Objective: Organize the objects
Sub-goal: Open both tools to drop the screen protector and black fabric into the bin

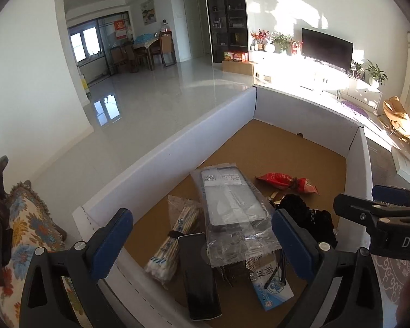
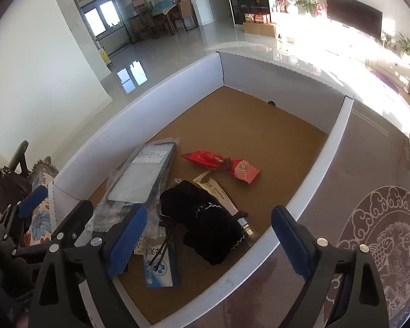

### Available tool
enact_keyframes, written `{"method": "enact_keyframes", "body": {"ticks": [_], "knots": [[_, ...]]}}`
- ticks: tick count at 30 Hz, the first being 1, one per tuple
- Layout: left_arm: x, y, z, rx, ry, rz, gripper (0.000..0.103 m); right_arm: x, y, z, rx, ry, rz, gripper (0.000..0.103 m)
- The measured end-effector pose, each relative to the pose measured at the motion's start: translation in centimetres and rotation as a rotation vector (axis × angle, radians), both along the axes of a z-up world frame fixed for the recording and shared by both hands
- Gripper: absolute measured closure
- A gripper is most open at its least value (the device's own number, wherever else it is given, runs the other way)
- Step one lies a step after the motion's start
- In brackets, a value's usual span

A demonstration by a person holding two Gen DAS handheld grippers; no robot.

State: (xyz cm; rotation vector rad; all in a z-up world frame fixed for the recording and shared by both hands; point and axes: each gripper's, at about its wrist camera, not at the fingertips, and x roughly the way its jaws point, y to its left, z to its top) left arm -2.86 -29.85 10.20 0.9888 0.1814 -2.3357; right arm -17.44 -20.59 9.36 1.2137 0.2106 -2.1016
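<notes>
- Lying heaped in white box (image 2: 333,134), near corner: clear-wrapped case (image 1: 232,205), cotton swabs (image 1: 172,243), black remote (image 1: 199,273), black cloth (image 2: 205,218), blue packet (image 2: 161,270).
- Red packet (image 2: 221,164) apart, mid-floor.
- Left gripper (image 1: 202,237) and right gripper (image 2: 209,235): spread wide, empty.
- Gathered, apparently; tidy arranging left, far half bare.

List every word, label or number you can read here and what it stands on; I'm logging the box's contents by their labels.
"DAS": white letters on the right gripper, cut off at the picture's edge.
"HH": on the flat sachet beside the black fabric.
White sticker on the clear-wrapped package: square code and print, too small to read.
Blue-and-white packet: large characters and round emblem, blurred.
Red packet: printing and round seal, unreadable.
</notes>
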Motion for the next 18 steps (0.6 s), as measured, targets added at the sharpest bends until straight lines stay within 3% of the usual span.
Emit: {"method": "enact_keyframes", "body": {"ticks": [6,10,18], "knots": [[0.2,1.9,0.0,-0.139,-0.071,0.046,0.0,0.5,1.3,1.6,0.011,0.068,-0.011,0.008],[0.4,0.3,-0.3,0.028,-0.084,0.036,0.0,0.5,1.6,1.7,0.016,0.077,-0.018,0.008],[1.6,-1.2,-0.4,0.121,-0.016,0.085,0.0,0.7,1.3,1.8,0.005,0.077,-0.022,0.008]]}}
